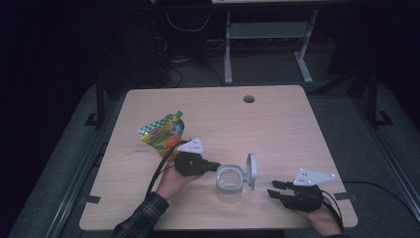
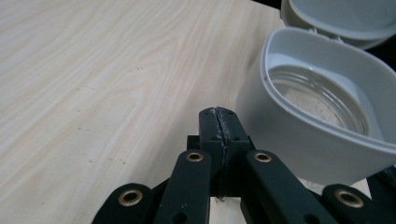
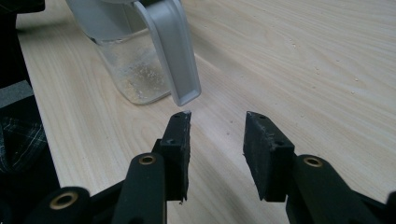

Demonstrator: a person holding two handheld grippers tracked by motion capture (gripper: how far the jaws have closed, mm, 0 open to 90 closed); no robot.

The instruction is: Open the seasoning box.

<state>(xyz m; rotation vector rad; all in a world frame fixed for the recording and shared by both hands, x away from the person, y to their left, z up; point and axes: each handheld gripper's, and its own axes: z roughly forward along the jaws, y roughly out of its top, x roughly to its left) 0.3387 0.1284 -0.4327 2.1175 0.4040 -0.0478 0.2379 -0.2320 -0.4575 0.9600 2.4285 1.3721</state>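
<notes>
A pale wood-grain bench (image 1: 277,119) stands in a dark room (cables on the floor behind). The jar (image 1: 229,182) sits mid-bench, lid (image 1: 251,171) up. Left gripper (image 1: 214,165) jaws closed beside it; right gripper (image 1: 274,189) jaws open, empty.

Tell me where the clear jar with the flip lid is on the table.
In the high view the jar stands near the table's front edge, about midway across, lid open, between the left gripper beside it and the right gripper farther off.
</notes>
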